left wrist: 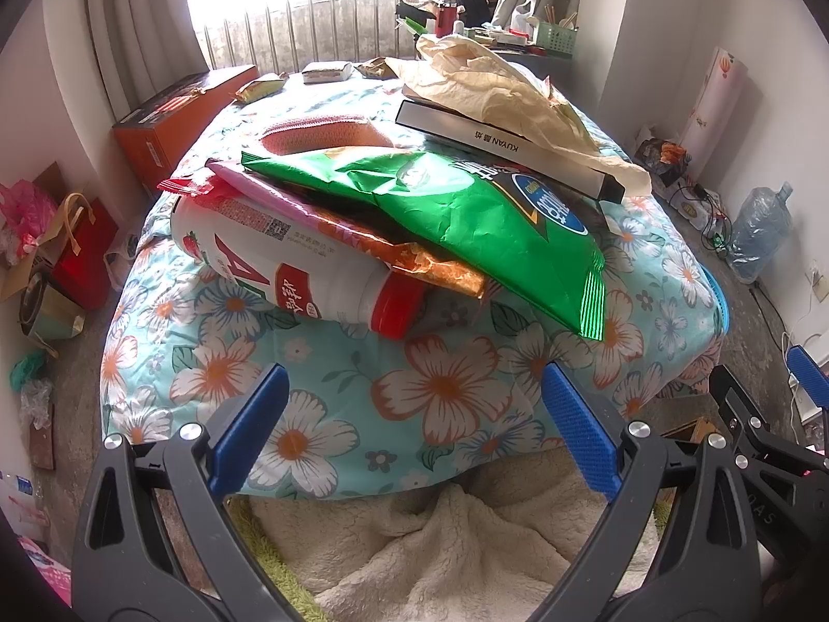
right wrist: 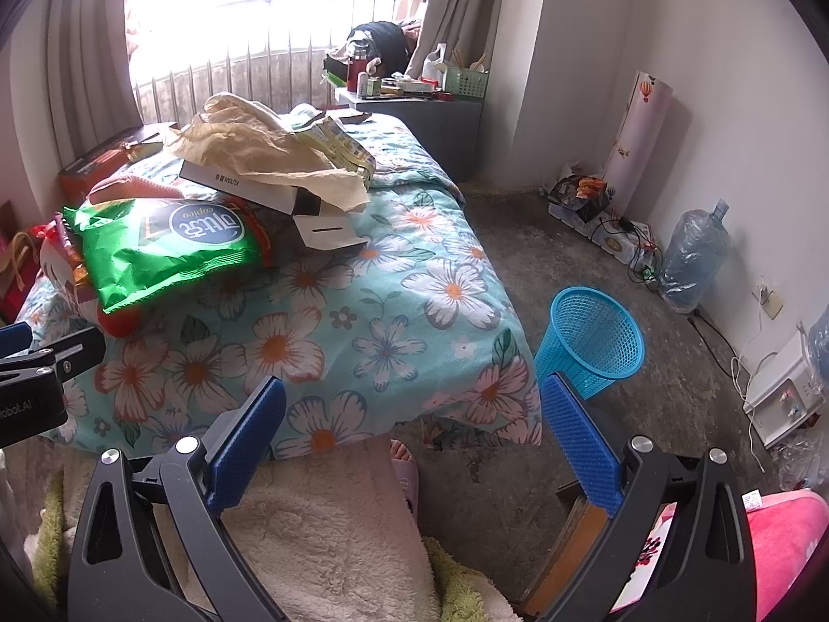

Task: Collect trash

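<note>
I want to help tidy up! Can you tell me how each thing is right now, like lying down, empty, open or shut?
left gripper: open, holding nothing.
right gripper: open, holding nothing.
white bottle: lying on its side, red cap on.
green snack bag: lying crumpled across the bottle.
beige plastic bag: crumpled on a flat box.
blue basket: upright on the floor; looks empty.

One green snack bag [left wrist: 466, 217], one white bottle [left wrist: 269, 264] with a red cap, one orange foil wrapper [left wrist: 414, 264], one crumpled beige paper [left wrist: 508, 93], one flat black-and-white box [left wrist: 497, 145]. Far left, three small packets [left wrist: 324, 72]. Right, one blue basket [right wrist: 590, 342].
</note>
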`<control>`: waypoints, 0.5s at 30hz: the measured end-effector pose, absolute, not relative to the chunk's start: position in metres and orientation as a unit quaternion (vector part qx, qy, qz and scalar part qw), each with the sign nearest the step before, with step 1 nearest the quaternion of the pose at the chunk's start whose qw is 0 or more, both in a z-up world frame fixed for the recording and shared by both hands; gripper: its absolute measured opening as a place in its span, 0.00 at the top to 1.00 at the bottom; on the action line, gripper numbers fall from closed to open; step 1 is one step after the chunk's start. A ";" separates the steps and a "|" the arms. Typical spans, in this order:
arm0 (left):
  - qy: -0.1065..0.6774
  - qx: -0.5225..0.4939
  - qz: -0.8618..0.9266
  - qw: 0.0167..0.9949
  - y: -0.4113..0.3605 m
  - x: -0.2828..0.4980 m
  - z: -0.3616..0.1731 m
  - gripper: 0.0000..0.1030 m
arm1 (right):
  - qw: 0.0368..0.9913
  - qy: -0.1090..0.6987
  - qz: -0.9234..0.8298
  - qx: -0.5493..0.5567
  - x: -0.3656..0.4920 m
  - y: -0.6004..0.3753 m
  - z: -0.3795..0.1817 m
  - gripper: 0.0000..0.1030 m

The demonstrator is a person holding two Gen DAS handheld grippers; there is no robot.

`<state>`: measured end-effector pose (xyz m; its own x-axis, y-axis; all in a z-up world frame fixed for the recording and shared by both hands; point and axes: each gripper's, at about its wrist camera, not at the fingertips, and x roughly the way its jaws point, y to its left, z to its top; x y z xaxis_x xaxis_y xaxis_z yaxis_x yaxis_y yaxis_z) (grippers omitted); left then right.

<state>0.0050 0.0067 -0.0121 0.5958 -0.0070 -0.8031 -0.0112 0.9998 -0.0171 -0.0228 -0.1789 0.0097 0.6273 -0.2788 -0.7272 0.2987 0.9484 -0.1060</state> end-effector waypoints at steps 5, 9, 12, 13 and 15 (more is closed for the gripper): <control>0.450 -0.009 0.000 0.893 0.006 0.005 -0.012 0.09 | 0.902 0.400 -0.161 0.013 -0.023 -0.179 0.009 0.06; 0.446 -0.013 -0.005 0.895 0.006 0.004 -0.012 0.09 | 0.904 0.395 -0.163 0.018 -0.025 -0.182 0.010 0.06; 0.414 -0.023 -0.028 0.910 0.007 -0.003 -0.002 0.09 | 0.913 0.374 -0.162 0.024 -0.028 -0.184 0.018 0.06; 0.399 -0.029 -0.036 0.916 0.009 -0.006 0.004 0.09 | 0.917 0.363 -0.162 0.024 -0.028 -0.185 0.022 0.06; 0.367 -0.041 -0.048 0.928 0.014 -0.012 0.018 0.09 | 0.928 0.335 -0.160 0.019 -0.028 -0.186 0.032 0.06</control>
